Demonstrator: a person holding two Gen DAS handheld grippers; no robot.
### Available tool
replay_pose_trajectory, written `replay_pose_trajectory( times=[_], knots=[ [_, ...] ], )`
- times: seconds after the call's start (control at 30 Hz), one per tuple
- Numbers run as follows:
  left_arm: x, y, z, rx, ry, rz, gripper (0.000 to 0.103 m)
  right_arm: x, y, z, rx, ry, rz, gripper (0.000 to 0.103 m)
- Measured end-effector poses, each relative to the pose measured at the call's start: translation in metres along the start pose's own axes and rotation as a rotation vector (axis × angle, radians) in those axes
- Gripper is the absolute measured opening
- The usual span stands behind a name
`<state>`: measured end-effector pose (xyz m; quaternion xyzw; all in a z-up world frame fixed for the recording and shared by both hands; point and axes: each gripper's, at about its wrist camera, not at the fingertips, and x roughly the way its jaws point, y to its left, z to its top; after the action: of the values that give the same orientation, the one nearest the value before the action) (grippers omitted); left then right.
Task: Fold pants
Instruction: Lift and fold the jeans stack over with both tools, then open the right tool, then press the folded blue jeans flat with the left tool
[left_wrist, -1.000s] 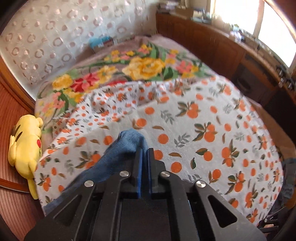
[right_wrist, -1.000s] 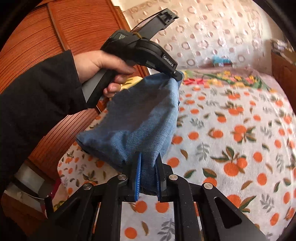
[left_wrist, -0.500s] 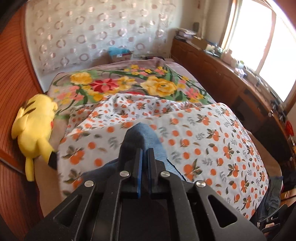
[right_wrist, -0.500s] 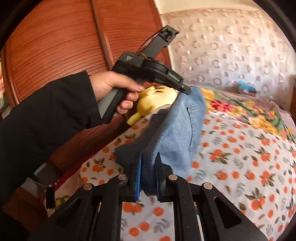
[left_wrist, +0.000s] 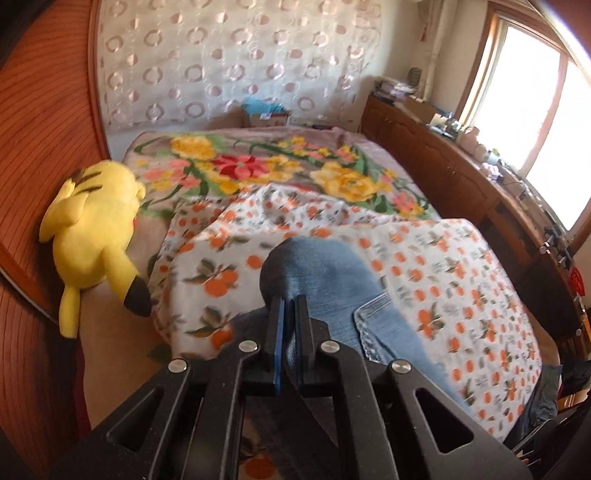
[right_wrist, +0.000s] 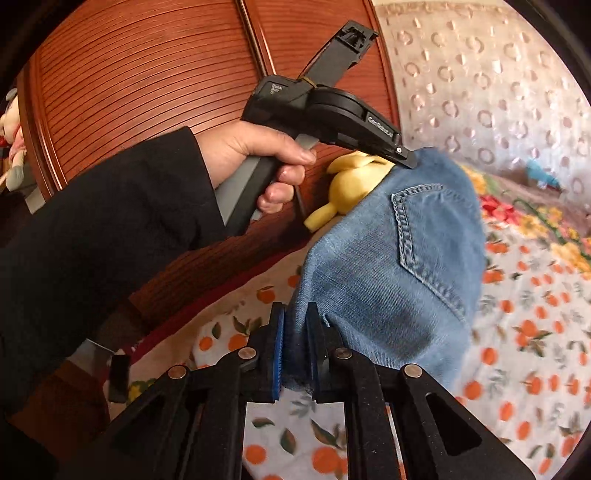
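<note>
Right wrist view shows your right gripper (right_wrist: 294, 325) clamping the jeans (right_wrist: 391, 266) above the bedspread (right_wrist: 524, 332); your left gripper (right_wrist: 406, 160) pinches their far edge, its fingertips buried in denim.

The left claw (right_wrist: 408, 162) is matte black plastic with a grey-sided handle and white lettering; the right claw (right_wrist: 294, 347) has blue pads and silver screws. A black sleeve (right_wrist: 110, 236) covers the arm.

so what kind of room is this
Most likely a bedroom in a home. A bed with a floral blanket and an orange-print sheet fills the view, a yellow plush toy lies at its edge, and wooden cabinets run under a sunny window.
</note>
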<state>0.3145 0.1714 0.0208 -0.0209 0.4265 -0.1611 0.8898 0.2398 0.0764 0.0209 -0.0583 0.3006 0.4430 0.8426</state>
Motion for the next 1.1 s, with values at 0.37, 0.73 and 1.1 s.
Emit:
replay_pose_trajectory(
  times=[0.37, 0.73, 1.1],
  knots=[
    [0.025, 0.033, -0.045, -0.050, 0.021, 0.016, 0.007, 0.041, -0.003, -0.004, 0.018, 0.064, 0.018, 0.008],
    [-0.036, 0.017, -0.047, -0.010, -0.140, 0.046, 0.008, -0.032, 0.010, 0.005, 0.019, -0.039, 0.021, 0.017],
    [-0.061, -0.055, -0.050, 0.115, -0.181, 0.011, 0.009, -0.043, -0.055, -0.008, 0.110, -0.077, -0.197, 0.019]
  ],
)
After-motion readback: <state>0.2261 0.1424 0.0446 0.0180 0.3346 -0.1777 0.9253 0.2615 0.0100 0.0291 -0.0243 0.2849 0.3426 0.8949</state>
